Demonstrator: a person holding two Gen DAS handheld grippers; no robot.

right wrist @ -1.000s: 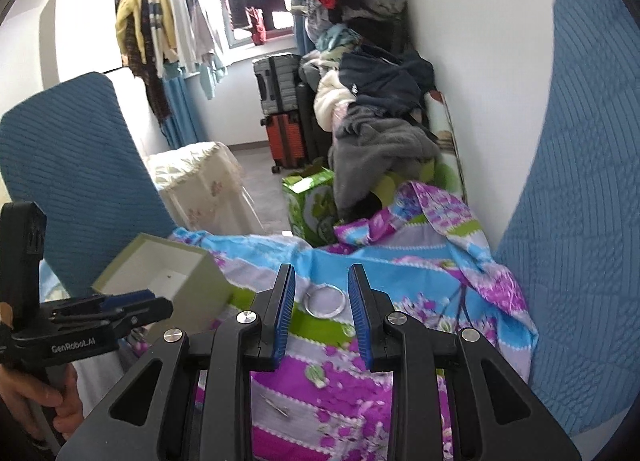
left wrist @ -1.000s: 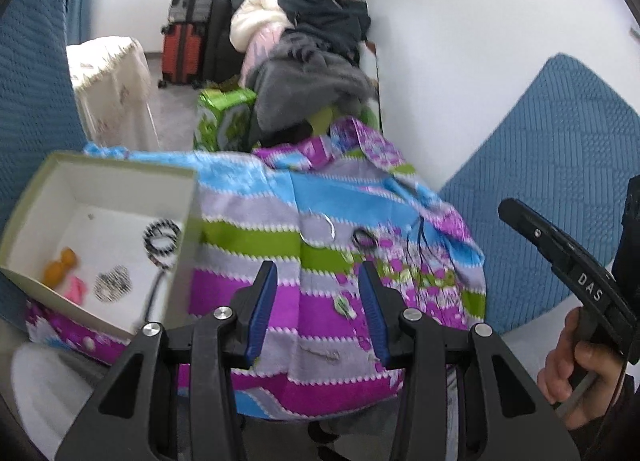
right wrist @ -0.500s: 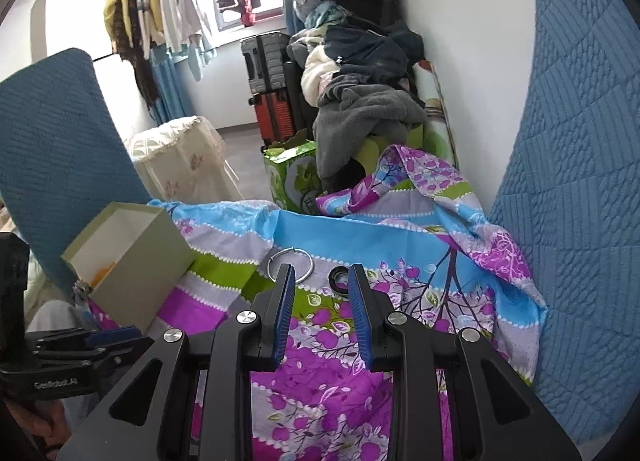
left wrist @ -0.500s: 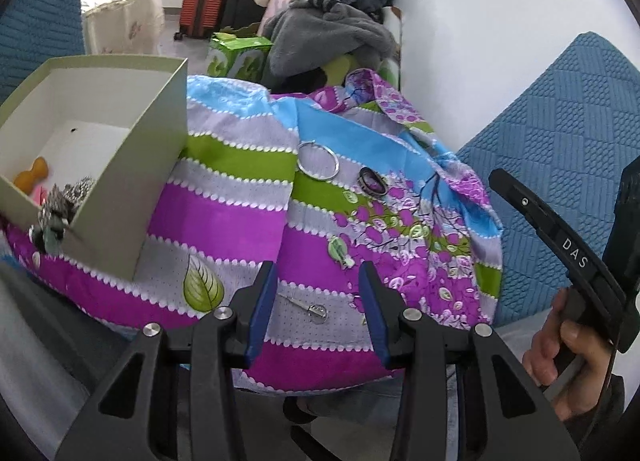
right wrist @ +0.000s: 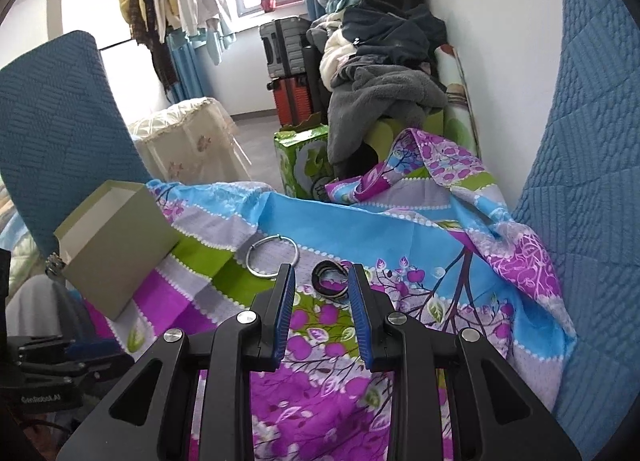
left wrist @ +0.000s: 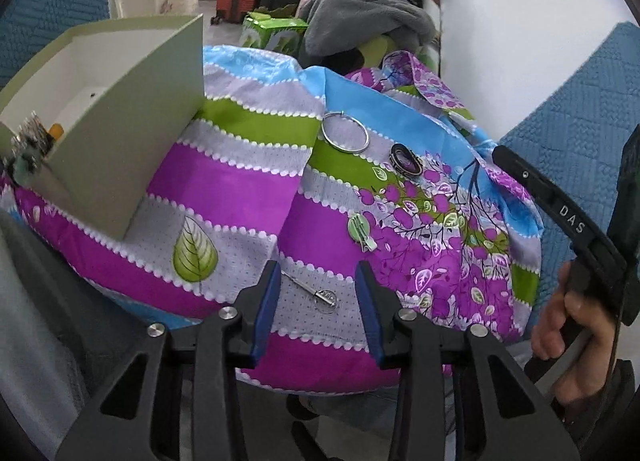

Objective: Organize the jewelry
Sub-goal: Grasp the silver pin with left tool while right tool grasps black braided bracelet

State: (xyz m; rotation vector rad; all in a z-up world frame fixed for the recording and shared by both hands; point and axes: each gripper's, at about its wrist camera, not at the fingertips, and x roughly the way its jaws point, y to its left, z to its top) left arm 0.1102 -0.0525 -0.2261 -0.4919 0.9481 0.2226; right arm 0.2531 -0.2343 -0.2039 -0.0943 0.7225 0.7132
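A colourful patterned cloth (left wrist: pixel 240 189) carries loose jewelry. A silver hoop bangle (left wrist: pixel 345 132) and a dark oval bracelet (left wrist: pixel 406 158) lie at the far side, a green hair clip (left wrist: pixel 362 232) in the middle, a silver pin (left wrist: pixel 316 292) nearest. My left gripper (left wrist: pixel 318 293) is open, its fingers on either side of the pin. My right gripper (right wrist: pixel 322 297) is open, just short of the dark bracelet (right wrist: pixel 330 276), with the bangle (right wrist: pixel 273 257) to its left. An open grey-green box (left wrist: pixel 120 133) at the left holds several pieces.
Blue quilted cushions (right wrist: pixel 592 165) flank the cloth on both sides. Behind are a pile of clothes (right wrist: pixel 380 73), suitcases (right wrist: pixel 290 73), a green carton (right wrist: pixel 304 157) and a white covered basket (right wrist: pixel 188 141). A white wall (left wrist: pixel 520 21) runs along the right.
My left gripper has dropped low and close, down to the silver pin; the box now looms at the left. My right gripper has moved forward and down to the dark bracelet.
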